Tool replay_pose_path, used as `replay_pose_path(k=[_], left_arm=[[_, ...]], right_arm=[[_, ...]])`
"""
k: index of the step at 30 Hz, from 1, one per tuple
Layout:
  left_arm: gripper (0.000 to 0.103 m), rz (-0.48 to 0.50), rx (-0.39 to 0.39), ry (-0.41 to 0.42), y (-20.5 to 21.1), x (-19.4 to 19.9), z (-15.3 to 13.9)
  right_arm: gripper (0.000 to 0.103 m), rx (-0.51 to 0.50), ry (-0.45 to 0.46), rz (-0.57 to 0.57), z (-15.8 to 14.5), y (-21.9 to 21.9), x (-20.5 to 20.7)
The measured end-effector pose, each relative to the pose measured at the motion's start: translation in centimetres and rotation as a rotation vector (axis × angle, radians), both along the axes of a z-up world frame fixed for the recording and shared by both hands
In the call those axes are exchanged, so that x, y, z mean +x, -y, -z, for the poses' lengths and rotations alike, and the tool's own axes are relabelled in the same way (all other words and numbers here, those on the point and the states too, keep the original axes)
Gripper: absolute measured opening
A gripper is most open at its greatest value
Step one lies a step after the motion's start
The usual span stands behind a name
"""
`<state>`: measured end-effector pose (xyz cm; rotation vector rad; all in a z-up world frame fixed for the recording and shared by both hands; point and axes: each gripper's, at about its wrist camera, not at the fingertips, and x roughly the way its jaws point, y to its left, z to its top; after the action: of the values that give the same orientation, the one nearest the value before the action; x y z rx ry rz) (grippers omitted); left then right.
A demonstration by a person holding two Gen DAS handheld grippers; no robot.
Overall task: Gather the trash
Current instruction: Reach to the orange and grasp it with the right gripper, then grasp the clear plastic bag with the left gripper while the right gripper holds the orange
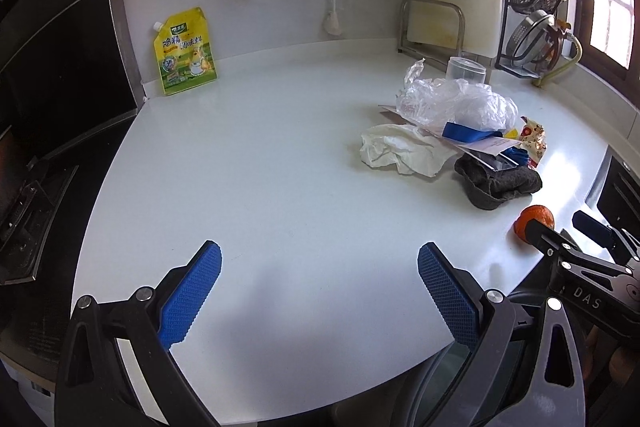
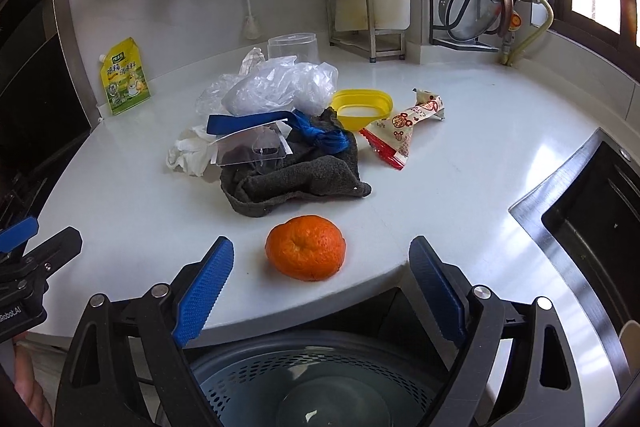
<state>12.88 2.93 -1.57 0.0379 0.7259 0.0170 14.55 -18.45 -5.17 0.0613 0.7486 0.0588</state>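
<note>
Orange peel dome (image 2: 306, 253) sits nearest, between my right gripper (image 2: 321, 287) fingers, spread wide, w/ grey perforated bin (image 2: 312, 379) below the counter edge. Left gripper (image 1: 320, 291) also spread, empty. Farther: dark grey cloth (image 2: 296, 183) under crumpled clear plastic bag (image 2: 280, 87). Risk: peel may crush or skid off the edge.

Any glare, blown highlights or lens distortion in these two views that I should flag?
Left wrist view: the window is blown out, the counter edge bows from the fisheye, and corners vignette dark. Right wrist view: window glare streaks the counter near the sink, while the orange and dark cloth stay sharp; a soft shadow lies under the right tongs.
</note>
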Motion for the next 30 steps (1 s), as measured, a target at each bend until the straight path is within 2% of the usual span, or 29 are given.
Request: replay_pose_path(k=[6, 10, 11, 13, 16, 22, 30], left_arm=[[0.097, 0.014, -0.001, -0.020, 0.6, 1.0, 0.8], [0.097, 0.026, -0.006, -0.019, 1.2, 1.5, 0.6], [0.097, 0.030, -0.008, -0.016, 1.4, 1.7, 0.5], [0.097, 0.039, -0.015, -0.010, 1.9, 2.0, 0.1], [0.097, 0.071, -0.046, -0.002, 2.9, 2.7, -0.6], [0.097, 0.124, -0.097, 0.036, 5.4, 4.6, -2.4], [0.097, 0.198, -0.110, 0.069, 10.4, 7.8, -4.4]], right_arm=[[0.082, -0.038, 0.009, -0.004, 0.7, -0.5, 0.8], [0.052, -0.040, -0.010, -0.042, 0.9, -0.9, 1.2], [0.048, -0.029, -0.008, -0.047, 0.9, -0.7, 1.2], [0.030, -0.019, -0.002, -0.052, 0.8, -0.5, 1.0], [0.025, -0.004, 0.016, -0.053, 0.3, 0.3, 0.8], [0.024, 0.014, 0.057, -0.002, -1.3, 3.7, -0.2], [0.024, 0.112, 0.072, 0.102, -1.7, 9.6, -1.7]])
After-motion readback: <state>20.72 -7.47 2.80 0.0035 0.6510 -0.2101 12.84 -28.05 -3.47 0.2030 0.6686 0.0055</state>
